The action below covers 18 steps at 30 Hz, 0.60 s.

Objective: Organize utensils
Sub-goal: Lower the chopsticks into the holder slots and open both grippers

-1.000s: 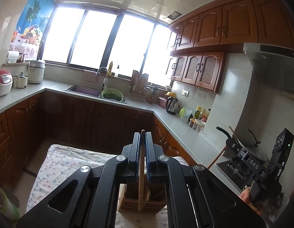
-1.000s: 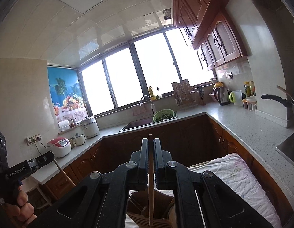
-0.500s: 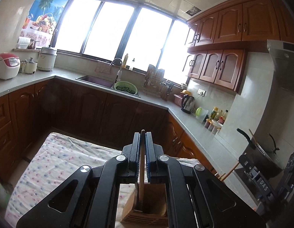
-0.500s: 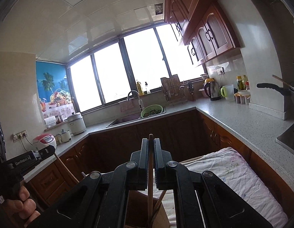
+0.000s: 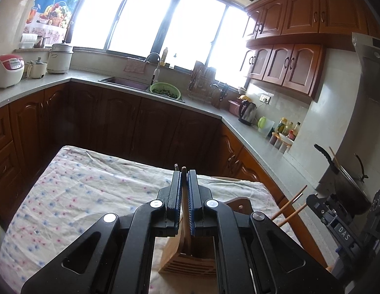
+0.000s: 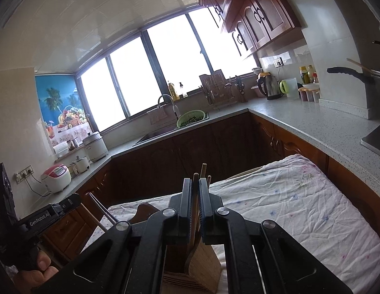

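Both grippers have tilted downward since the earlier frames, bringing the wooden holder [image 5: 190, 257] closer beneath them. Left gripper [image 5: 184, 178] is pinching a wooden stick [image 5: 184, 210]; right gripper [image 6: 195, 186] is pinching another stick [image 6: 195, 208]. Each stick's long axis points down into the holder, directly below the jaws.

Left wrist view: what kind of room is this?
Most likely a home kitchen: a sink set in a grey countertop under the windows, wooden wall cabinets, and an electric kettle by the corner.
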Motion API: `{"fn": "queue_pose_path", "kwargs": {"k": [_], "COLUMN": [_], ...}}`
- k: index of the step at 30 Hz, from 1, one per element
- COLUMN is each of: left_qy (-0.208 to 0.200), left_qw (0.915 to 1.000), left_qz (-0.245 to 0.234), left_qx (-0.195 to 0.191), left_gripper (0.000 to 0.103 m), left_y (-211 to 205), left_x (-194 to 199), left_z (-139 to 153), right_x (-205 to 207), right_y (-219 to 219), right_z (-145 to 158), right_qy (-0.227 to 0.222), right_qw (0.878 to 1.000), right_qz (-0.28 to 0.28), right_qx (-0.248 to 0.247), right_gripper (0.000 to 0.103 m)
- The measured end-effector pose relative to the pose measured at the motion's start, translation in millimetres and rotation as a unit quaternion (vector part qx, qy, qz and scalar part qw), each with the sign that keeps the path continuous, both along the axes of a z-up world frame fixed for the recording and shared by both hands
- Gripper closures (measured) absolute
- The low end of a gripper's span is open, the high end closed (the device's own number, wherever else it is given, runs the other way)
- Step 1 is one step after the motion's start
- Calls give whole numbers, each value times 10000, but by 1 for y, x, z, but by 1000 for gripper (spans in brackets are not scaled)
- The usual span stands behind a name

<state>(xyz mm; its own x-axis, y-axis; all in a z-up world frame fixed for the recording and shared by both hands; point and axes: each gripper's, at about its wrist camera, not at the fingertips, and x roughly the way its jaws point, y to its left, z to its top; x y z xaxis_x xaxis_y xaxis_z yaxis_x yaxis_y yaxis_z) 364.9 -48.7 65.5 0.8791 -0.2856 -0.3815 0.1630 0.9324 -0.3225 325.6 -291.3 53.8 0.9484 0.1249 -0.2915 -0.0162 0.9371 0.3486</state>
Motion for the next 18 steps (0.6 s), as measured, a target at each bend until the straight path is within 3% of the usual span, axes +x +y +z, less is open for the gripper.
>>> {"fn": "queue_pose_path", "kwargs": {"k": [7,11,12,13,14,15,16,18], "left_qy": [129,180,195,195,178,159,128,110], "left_qw": [9999,9998,9998,9998,9998,9999,9999,9999], "left_qz": [-33,-59,-55,-54,-31,23,73,99], "left_qx": [3,-2,1,-8,-15,-10,-10,-22], "left_gripper": [98,97,92,79,71,53,44,36], "left_y": [2,3,4,5,6,7,9,12], "left_x": [4,4,3,1,-2,-5,-9,-16], "left_z": [2,2,3,3,3,3,4,4], "right_x": [4,6,5,4,1,-2,-6,-11], "right_y": [0,0,0,0,-1,-2,-3,-5], "right_z": [1,2,2,3,3,4,5,6], "right_qy": [111,209,214,206,174,131,84,45], "right_qw": [9999,9997,9997,9997,9998,9998,9998,9998], "right_qz": [35,116,118,103,121,127,118,111], "right_qx": [26,41,18,8,41,90,127,162], "right_gripper": [98,91,89,82,61,50,34,31]}}
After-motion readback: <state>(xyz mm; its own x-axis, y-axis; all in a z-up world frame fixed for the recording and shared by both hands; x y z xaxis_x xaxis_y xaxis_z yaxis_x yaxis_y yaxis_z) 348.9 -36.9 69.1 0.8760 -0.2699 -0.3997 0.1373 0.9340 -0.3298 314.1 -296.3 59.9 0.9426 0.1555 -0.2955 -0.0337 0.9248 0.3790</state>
